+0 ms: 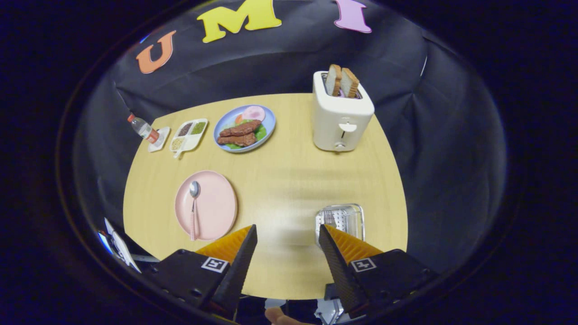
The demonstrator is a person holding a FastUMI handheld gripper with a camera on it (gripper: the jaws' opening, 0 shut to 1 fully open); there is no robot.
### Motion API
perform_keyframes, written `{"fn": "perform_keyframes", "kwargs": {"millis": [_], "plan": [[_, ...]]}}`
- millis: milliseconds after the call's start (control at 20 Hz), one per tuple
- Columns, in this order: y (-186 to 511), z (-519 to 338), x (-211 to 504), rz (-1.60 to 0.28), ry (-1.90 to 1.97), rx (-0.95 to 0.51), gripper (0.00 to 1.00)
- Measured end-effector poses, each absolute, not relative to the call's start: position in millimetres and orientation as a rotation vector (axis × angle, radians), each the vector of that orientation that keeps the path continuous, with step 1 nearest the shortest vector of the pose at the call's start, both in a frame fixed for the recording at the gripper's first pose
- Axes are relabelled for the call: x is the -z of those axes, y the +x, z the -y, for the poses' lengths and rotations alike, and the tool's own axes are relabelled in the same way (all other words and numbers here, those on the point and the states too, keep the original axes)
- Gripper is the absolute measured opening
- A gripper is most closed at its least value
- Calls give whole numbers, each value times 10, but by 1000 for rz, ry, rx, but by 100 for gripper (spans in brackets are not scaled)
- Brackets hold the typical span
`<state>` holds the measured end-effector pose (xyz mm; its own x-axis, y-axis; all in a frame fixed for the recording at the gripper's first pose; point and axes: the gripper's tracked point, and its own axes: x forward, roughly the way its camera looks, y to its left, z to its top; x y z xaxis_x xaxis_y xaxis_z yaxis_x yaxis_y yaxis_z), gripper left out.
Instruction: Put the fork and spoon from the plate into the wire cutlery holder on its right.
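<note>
Your gripper [287, 234]: jaws wide, empty; spoon [193, 208] on pink plate [219, 205] lies ahead-left, handle toward you; wire holder [341, 220] ahead-right.

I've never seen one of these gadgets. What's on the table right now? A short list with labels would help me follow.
gripper: open, fingers apart above bare table, holding nothing
pink plate: just ahead of the left finger
spoon: lying on the pink plate
fork: cannot tell where it is
wire cutlery holder: just ahead of the right finger, contents unclear
toaster: beyond the holder, two bread slices sticking up
blue plate: far side, holds food
divided tray: beside the blue plate
bottle: far corner, lying tilted
</note>
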<state>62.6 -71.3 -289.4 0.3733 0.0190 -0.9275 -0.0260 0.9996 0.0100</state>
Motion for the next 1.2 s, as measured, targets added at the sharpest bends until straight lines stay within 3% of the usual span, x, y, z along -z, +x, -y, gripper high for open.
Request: {"fn": "perform_keyframes", "kwargs": {"millis": [150,250,650,1050,1200], "plan": [[629,386,3031,-1182,-39,-55,95],[641,180,3127,-1179,-68,-70,97],[619,-711,3619,-1188,-37,-161,97],[687,-1300,4020,-1056,-97,-207,95],[621,-1463,4271,-1084,-120,-205,88]]}}
